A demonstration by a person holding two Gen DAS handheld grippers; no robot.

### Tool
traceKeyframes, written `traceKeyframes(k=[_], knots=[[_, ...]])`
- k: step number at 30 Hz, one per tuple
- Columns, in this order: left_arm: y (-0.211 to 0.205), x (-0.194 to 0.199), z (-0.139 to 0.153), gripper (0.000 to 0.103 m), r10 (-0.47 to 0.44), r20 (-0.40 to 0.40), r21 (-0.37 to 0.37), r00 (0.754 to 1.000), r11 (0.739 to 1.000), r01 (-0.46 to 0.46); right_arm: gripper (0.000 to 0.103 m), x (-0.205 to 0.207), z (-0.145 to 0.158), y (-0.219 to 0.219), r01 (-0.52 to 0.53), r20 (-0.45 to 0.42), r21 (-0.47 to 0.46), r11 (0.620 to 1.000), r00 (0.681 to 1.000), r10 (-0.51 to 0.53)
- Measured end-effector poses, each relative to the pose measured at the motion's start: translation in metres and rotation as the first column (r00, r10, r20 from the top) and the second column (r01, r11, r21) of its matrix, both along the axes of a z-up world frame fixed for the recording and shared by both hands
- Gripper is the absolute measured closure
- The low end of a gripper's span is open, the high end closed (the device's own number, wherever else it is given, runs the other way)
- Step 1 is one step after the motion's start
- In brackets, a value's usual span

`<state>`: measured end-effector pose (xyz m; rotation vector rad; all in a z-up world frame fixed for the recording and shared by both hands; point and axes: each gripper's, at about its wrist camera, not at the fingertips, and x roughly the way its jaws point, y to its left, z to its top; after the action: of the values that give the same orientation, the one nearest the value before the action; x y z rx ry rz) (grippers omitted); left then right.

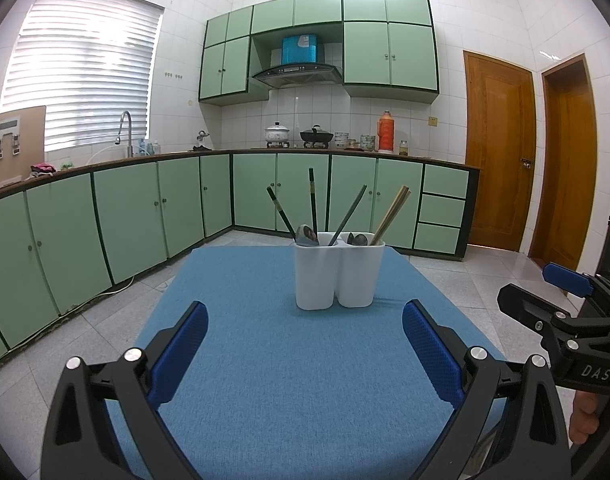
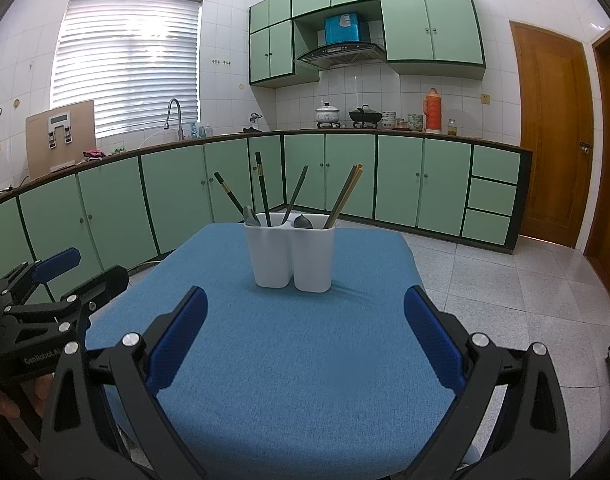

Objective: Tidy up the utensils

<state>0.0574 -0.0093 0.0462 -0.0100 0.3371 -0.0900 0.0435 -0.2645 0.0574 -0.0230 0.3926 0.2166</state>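
A white two-compartment utensil holder (image 1: 339,272) (image 2: 292,256) stands on the blue-clothed table (image 1: 273,380) (image 2: 289,360). Its left compartment holds dark chopsticks (image 1: 313,200) (image 2: 262,184) and a spoon (image 1: 307,235) (image 2: 251,216). Its right compartment holds bamboo chopsticks (image 1: 393,212) (image 2: 345,194) and spoons (image 1: 357,239) (image 2: 303,222). My left gripper (image 1: 305,320) is open and empty, well short of the holder. My right gripper (image 2: 305,304) is open and empty, also short of it. Each gripper shows at the side of the other's view: the right one (image 1: 545,300) and the left one (image 2: 77,276).
Green kitchen cabinets (image 1: 145,208) line the far walls, with a counter carrying pots (image 1: 277,134) and an orange thermos (image 1: 385,132). Wooden doors (image 1: 497,152) stand at the right. Tiled floor (image 2: 525,280) surrounds the table.
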Motion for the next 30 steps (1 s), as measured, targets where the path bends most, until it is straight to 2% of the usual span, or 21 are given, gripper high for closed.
traceKeyframes(k=[30], knots=[[-0.0021,0.0027,0.0002,0.007,0.009,-0.009,0.003,1.000,1.000,-0.009,0.007,0.0004,-0.0079,0.0059,0.003,-0.004,0.004,1.000,1.000,-0.003]])
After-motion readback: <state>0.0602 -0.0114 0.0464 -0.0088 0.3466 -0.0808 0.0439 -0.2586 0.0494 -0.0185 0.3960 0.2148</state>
